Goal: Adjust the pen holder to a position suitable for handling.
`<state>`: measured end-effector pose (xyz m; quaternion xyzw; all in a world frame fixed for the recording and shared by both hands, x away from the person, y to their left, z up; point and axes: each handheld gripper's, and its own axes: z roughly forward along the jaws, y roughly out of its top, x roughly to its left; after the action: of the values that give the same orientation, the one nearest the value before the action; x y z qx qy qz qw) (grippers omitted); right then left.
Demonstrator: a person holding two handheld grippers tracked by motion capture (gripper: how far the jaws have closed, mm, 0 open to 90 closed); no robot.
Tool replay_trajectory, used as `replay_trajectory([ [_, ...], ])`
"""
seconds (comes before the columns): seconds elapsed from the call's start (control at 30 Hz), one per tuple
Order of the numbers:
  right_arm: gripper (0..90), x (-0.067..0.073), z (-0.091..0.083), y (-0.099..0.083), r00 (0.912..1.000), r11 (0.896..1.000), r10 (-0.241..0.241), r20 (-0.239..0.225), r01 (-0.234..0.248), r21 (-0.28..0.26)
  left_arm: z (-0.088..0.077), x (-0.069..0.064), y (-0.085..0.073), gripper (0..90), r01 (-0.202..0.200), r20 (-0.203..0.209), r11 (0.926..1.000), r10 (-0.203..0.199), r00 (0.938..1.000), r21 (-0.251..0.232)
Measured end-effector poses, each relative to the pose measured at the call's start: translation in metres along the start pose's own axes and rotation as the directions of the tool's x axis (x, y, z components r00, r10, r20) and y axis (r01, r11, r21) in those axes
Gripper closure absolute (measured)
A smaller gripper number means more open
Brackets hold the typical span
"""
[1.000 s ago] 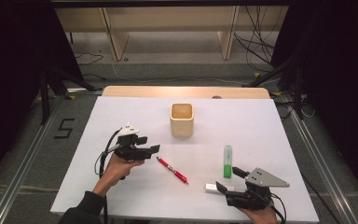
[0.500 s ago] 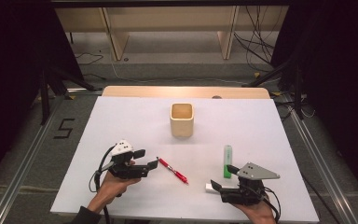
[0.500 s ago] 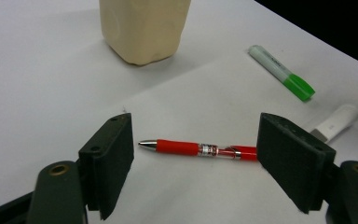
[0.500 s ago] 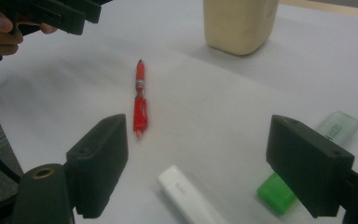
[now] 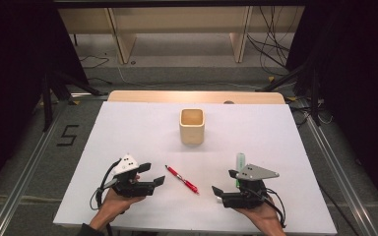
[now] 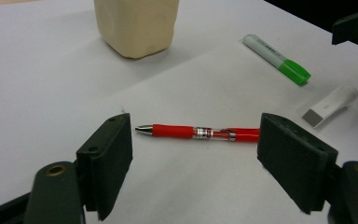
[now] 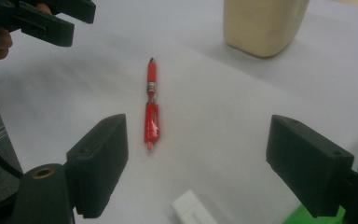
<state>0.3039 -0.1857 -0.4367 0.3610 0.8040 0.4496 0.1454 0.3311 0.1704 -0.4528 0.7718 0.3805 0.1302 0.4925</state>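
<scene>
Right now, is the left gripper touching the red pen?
Apart. In the left gripper view the left gripper has open jaws, and white table shows between them and the red pen.

The red pen (image 6: 200, 132) looks like glossy plastic with a clear section and a metal tip. The counter (image 5: 128, 132) is matt white and smooth. The cup (image 5: 192, 126) has a dull, pale, wood-like finish. Each claw's pads (image 6: 112, 154) are matt black.

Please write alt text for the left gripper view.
A red plastic ballpoint pen lies on the white table beyond the open left gripper. Behind stand a beige square cup, a green-capped marker and a small white eraser.
</scene>
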Motion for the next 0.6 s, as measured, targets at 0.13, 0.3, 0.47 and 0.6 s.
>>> replay_trajectory([
  [0.13,21.2,0.002,0.007,0.004,0.9999,1.000,-0.008,-0.011,0.008,0.017,-0.004,0.001,-0.001,25.5,-0.001,-0.003,1.0000,0.001,1.0000,0.002],
  [0.3,21.2,0.003,0.012,0.009,0.9998,0.999,-0.014,-0.016,0.014,0.034,-0.007,0.003,-0.003,25.3,0.008,-0.001,1.0000,-0.008,1.0000,-0.004],
  [0.47,21.2,0.002,0.018,0.012,0.9994,0.999,-0.016,-0.030,0.017,0.051,-0.006,0.003,-0.004,25.0,-0.008,-0.004,0.9999,0.008,1.0000,0.007],
  [0.6,21.0,0.002,0.024,0.015,0.9993,0.997,-0.019,-0.031,0.021,0.069,-0.009,0.003,-0.006,24.6,-0.029,-0.015,0.9996,0.029,0.9995,0.009],
])
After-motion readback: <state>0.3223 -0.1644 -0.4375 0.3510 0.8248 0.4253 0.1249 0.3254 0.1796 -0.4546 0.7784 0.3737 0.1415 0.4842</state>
